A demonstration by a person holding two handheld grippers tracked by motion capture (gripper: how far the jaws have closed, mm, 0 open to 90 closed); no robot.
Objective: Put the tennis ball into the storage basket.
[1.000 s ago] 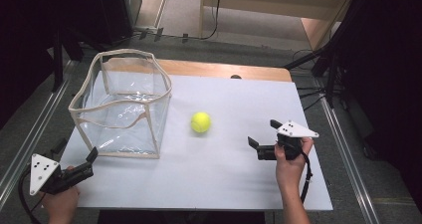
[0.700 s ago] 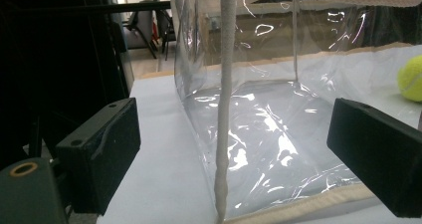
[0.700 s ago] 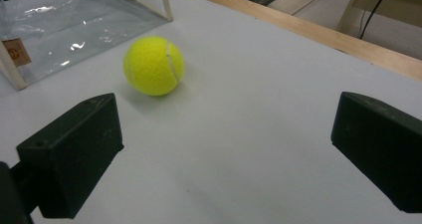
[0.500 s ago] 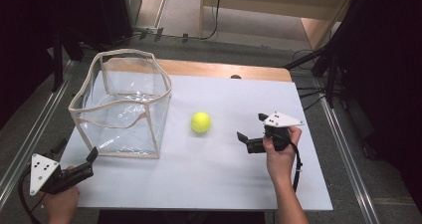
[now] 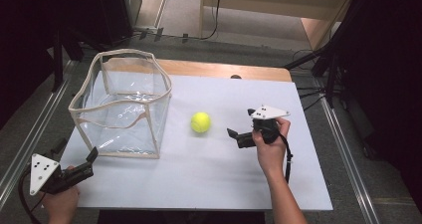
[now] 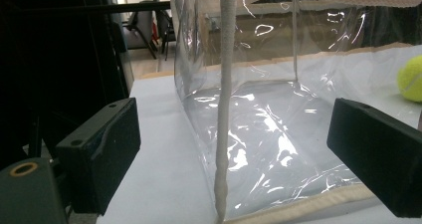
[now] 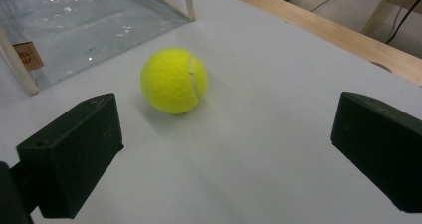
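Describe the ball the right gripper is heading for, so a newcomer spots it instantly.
Start at the white table, with the clear bin on its left. The tennis ball lies between that bin and the right gripper, touching neither. It is the one round, bright yellow thing.

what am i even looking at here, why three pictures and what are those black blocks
There is no robot here. A person sits at a white table and holds a hand-operated gripper in each hand.

The high view comes from a fixed camera above the table. In it the left gripper sits at the near left corner, and the right gripper points at a yellow tennis ball.

The other two pictures come from cameras that ride on the grippers. The black blocks at the bottom of each are that gripper's own two jaws.

The left gripper view looks at a corner of a clear plastic bin with a cream trim. The right gripper view looks at the ball, which lies on the table ahead of the jaws.

Both grippers are open and hold nothing.
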